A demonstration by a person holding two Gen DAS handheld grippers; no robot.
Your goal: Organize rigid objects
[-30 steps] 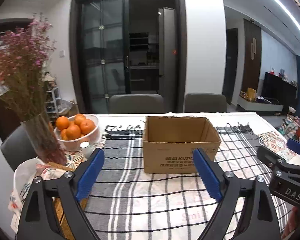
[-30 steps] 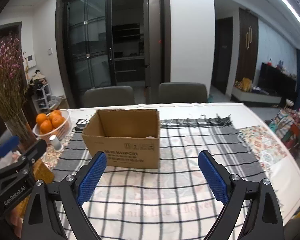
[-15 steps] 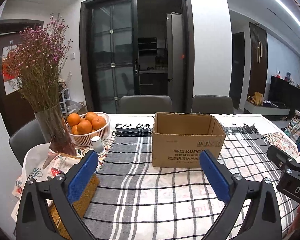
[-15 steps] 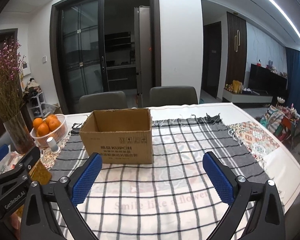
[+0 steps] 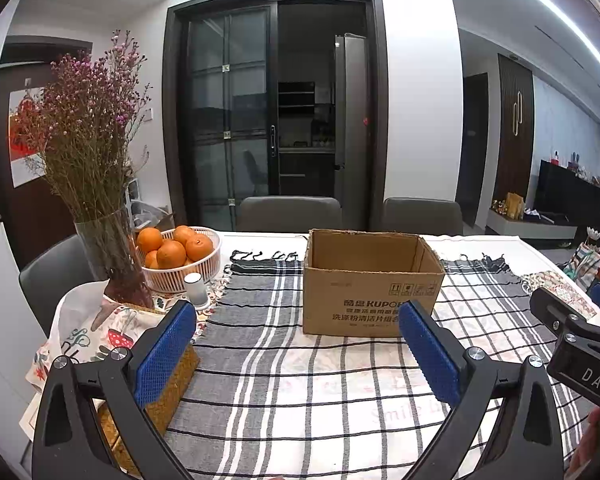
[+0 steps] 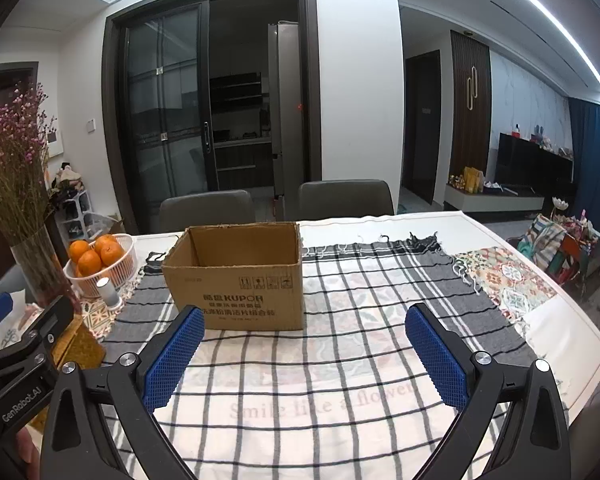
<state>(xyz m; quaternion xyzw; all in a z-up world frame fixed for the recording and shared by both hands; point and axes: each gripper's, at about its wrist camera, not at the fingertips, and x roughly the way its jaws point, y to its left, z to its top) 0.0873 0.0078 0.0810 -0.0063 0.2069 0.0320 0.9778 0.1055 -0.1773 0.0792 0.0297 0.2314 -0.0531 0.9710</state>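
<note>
Your left gripper (image 5: 296,354) hangs above the checked cloth (image 5: 284,380) with its blue pads (image 5: 162,354) spread wide and nothing between them. Your right gripper (image 6: 306,354) is the same: pads (image 6: 436,356) far apart, holding nothing, over the cloth near the table's front edge.

In the left wrist view the cardboard box (image 5: 370,284) sits at about 12 o'clock, just past the pad tips, upright with its top open. What lies inside you cannot tell, since the near wall hides the floor of it. From the right wrist view the same box (image 6: 238,276) is at roughly 11 o'clock, its front face partly behind the left pad.

At 10 o'clock in the left view stands a white basket (image 5: 180,272) of oranges (image 5: 172,254), with a small white cylinder (image 5: 194,290) just in front of it and a glass vase (image 5: 112,256) of dried pink flowers (image 5: 88,120) close beside it (the vase overlaps the basket's left rim from this angle). A woven brown mat (image 5: 168,392) lies under the left pad.

The table (image 6: 480,228) has two grey chairs (image 6: 346,200) at its far side. Your right gripper shows at 3 o'clock in the left view.
</note>
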